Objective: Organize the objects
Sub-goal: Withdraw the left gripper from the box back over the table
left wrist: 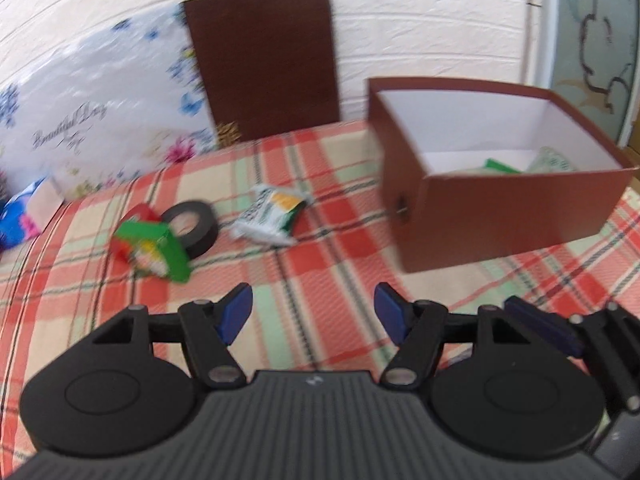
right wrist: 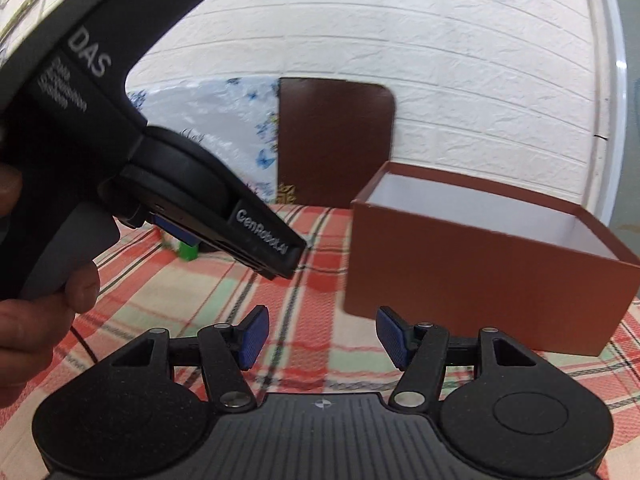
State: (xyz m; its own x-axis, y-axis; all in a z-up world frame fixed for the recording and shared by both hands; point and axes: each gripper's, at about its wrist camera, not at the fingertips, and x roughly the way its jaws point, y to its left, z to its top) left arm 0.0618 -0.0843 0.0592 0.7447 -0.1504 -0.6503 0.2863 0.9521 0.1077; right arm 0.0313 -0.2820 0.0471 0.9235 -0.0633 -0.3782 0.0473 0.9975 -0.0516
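In the left wrist view, an open brown box (left wrist: 508, 220) with a white inside stands at the right on the plaid cloth; a green item and a pale packet lie in it. A white-green snack packet (left wrist: 272, 216), a black tape roll (left wrist: 192, 226) and a green-red packet (left wrist: 154, 250) lie on the cloth to the left. My left gripper (left wrist: 312, 314) is open and empty, above the cloth short of these. My right gripper (right wrist: 320, 338) is open and empty, just left of the box (right wrist: 492, 276). The left gripper's body (right wrist: 168, 184) fills the upper left of the right wrist view.
The box lid (left wrist: 264, 60) leans upright against the white brick wall behind the table. A floral bag (left wrist: 100, 120) stands at the back left, with a blue packet (left wrist: 18, 216) at the left edge. The plaid cloth (left wrist: 312, 264) covers the table.
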